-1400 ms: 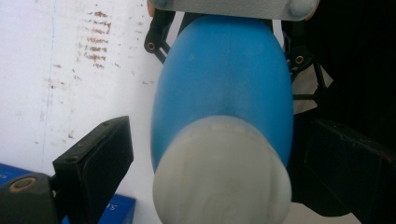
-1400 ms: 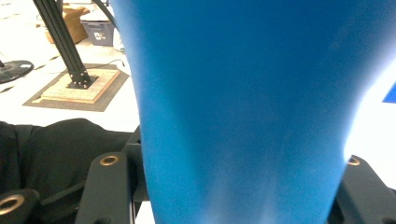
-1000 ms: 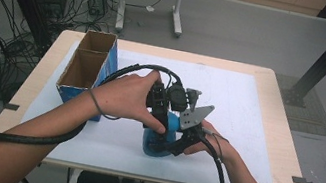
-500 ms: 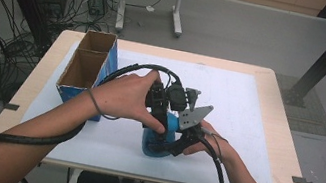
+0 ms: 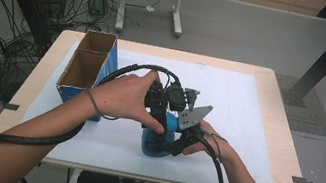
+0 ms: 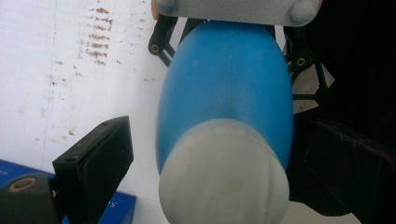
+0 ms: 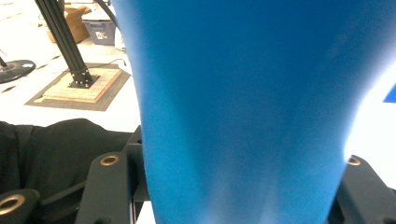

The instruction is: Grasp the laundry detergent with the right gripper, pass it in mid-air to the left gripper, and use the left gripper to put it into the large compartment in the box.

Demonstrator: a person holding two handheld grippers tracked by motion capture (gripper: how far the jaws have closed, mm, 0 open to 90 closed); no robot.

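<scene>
Blue bottle held near the cardboard box.
Right gripper clamped on bottle body; left gripper jaws spread open around white cap, no contact.

Nothing has shifted: both my hands and the blue plastic bottle sit exactly as before.

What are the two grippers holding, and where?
The right gripper clamps the blue bottle round its body. The left gripper has its fingers either side of the white cap, not squeezing.
</scene>
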